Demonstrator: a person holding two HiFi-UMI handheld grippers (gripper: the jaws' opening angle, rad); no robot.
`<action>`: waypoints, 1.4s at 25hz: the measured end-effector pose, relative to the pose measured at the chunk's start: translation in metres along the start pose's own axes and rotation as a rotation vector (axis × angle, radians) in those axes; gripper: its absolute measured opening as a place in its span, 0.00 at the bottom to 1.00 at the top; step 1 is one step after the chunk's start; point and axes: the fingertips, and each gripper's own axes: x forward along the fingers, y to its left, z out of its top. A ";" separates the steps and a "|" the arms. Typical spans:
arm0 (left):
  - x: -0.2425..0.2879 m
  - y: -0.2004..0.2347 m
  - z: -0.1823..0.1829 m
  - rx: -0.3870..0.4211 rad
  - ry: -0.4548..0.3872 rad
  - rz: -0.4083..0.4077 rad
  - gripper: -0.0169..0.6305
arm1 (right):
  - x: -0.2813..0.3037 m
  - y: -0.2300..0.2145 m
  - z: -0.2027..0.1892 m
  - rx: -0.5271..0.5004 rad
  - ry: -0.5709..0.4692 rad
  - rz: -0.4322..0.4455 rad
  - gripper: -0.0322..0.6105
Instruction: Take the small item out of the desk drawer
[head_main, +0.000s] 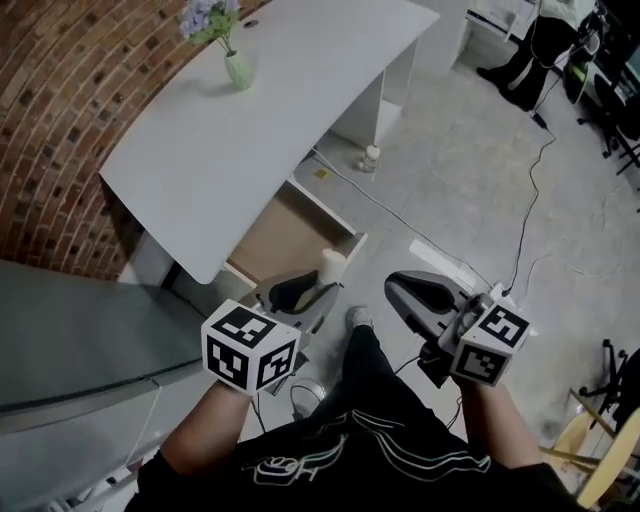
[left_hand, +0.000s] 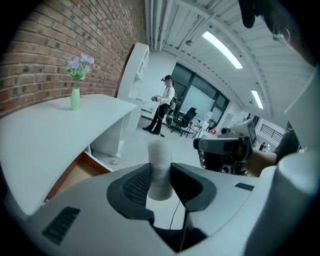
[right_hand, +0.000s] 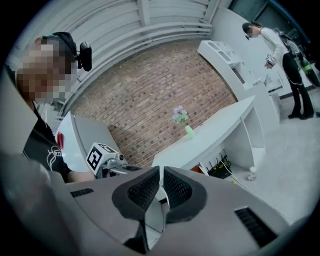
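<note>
A small white cylinder (head_main: 332, 266) is held upright in my left gripper (head_main: 318, 287), just in front of and above the open desk drawer (head_main: 283, 236), whose brown bottom shows bare. In the left gripper view the cylinder (left_hand: 160, 167) stands between the dark pads (left_hand: 135, 185), which press on both its sides. My right gripper (head_main: 402, 284) hovers to the right over the floor, apart from the drawer. Its jaws are together with nothing between them in the right gripper view (right_hand: 161, 186).
The white desk (head_main: 260, 130) carries a green vase of flowers (head_main: 237, 68) by the brick wall (head_main: 60, 110). A small bottle (head_main: 371, 157) and a cable (head_main: 520, 230) lie on the floor. A grey cabinet (head_main: 60, 340) is at left. A person (left_hand: 162, 102) stands far off.
</note>
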 end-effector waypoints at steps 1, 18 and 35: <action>-0.012 -0.011 0.008 -0.002 -0.028 -0.008 0.24 | -0.004 0.010 0.004 -0.019 -0.004 0.003 0.14; -0.132 -0.112 0.062 0.006 -0.299 -0.039 0.24 | -0.051 0.133 0.044 -0.195 -0.048 0.055 0.14; -0.142 -0.117 0.060 0.046 -0.306 -0.065 0.24 | -0.048 0.134 0.045 -0.186 -0.075 0.028 0.14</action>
